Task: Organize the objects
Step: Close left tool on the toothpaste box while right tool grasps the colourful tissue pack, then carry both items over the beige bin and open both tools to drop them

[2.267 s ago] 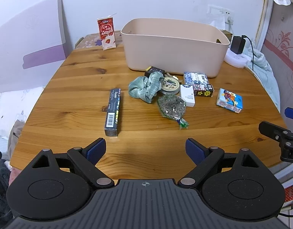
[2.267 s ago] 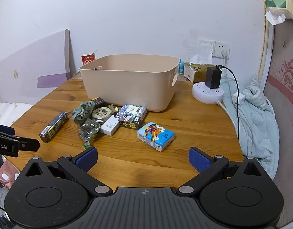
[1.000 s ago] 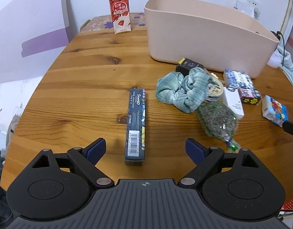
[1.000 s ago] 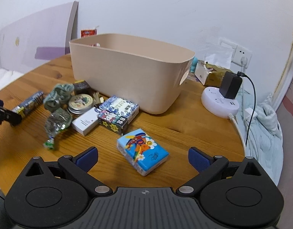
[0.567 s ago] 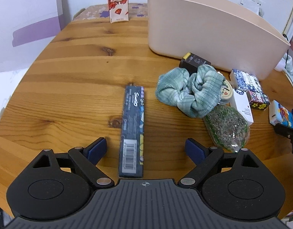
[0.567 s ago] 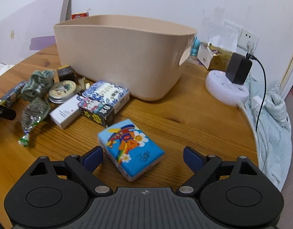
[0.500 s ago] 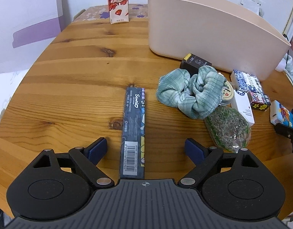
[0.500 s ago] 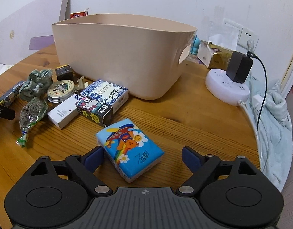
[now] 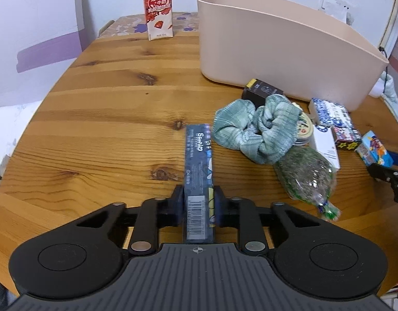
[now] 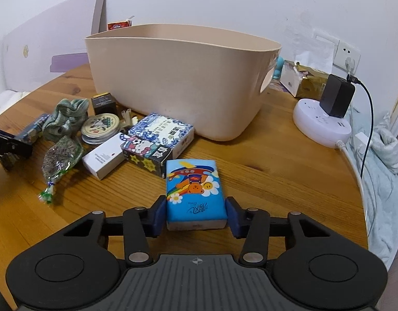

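My left gripper (image 9: 199, 203) is shut on the near end of a long dark blue box (image 9: 199, 165) that lies on the wooden table (image 9: 108, 119). My right gripper (image 10: 196, 213) is shut on a blue cartoon tissue pack (image 10: 193, 186), also on the table. A beige bin (image 9: 281, 54) stands behind the loose items; it also shows in the right wrist view (image 10: 183, 77). Between the two lie a green scrunchie (image 9: 256, 129), a bag of dried herbs (image 9: 305, 173), a round tin (image 10: 100, 127), a white box (image 10: 105, 158), a patterned box (image 10: 160, 134) and a small black box (image 9: 261, 90).
A red milk carton (image 9: 158, 10) stands at the table's far left. A white power hub with a black charger (image 10: 326, 119) and its cable sit at the right, with a gold box (image 10: 302, 83) behind it. Pale cloth (image 10: 380, 171) hangs past the right table edge.
Both grippers moved forward and down over their items and closed: the left onto the long dark box, the right onto the tissue pack, which turned to lie straight between the fingers.
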The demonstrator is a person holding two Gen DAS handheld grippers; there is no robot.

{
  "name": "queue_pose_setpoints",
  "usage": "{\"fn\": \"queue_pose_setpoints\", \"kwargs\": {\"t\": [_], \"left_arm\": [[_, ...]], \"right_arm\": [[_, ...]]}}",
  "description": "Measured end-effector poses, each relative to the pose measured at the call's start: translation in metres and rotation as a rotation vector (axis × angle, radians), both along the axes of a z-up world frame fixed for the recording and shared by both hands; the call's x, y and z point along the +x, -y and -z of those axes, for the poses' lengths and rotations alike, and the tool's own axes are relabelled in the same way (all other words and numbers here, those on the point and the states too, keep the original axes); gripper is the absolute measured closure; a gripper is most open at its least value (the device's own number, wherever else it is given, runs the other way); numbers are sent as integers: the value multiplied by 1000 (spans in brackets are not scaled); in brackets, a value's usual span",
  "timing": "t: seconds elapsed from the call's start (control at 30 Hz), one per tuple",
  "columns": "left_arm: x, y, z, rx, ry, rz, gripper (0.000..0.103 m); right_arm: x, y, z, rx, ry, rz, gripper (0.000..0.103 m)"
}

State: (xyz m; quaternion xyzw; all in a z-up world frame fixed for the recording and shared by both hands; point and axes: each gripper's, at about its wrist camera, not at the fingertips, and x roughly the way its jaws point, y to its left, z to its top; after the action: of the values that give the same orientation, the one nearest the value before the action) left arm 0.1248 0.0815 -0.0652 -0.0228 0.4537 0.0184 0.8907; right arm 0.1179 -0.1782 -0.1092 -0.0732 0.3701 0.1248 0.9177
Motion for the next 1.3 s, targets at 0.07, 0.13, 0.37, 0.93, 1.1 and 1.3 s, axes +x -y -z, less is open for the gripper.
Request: {"fn": "queue_pose_setpoints", "kwargs": {"t": [0.07, 0.13, 0.37, 0.93, 1.1, 1.3], "left_arm": [[-2, 0, 0, -16, 5, -2, 80], [-5, 1, -1, -7, 14, -6, 80], [-18, 4, -21, 5, 65, -10, 80], [6, 29, -118, 17, 314, 44, 80], [40, 47, -132, 21, 338, 73, 80], [85, 68, -130, 38, 319, 99, 80]], "right_arm": [[-3, 0, -1, 7, 1, 5, 60], [-5, 2, -2, 20, 3, 16, 60], [-18, 9, -16, 64, 49, 52, 60], [-27, 17, -95, 120, 297, 70, 60], [1, 18, -111, 114, 336, 79, 60], [42, 10, -122, 83, 356, 84, 60]]}}
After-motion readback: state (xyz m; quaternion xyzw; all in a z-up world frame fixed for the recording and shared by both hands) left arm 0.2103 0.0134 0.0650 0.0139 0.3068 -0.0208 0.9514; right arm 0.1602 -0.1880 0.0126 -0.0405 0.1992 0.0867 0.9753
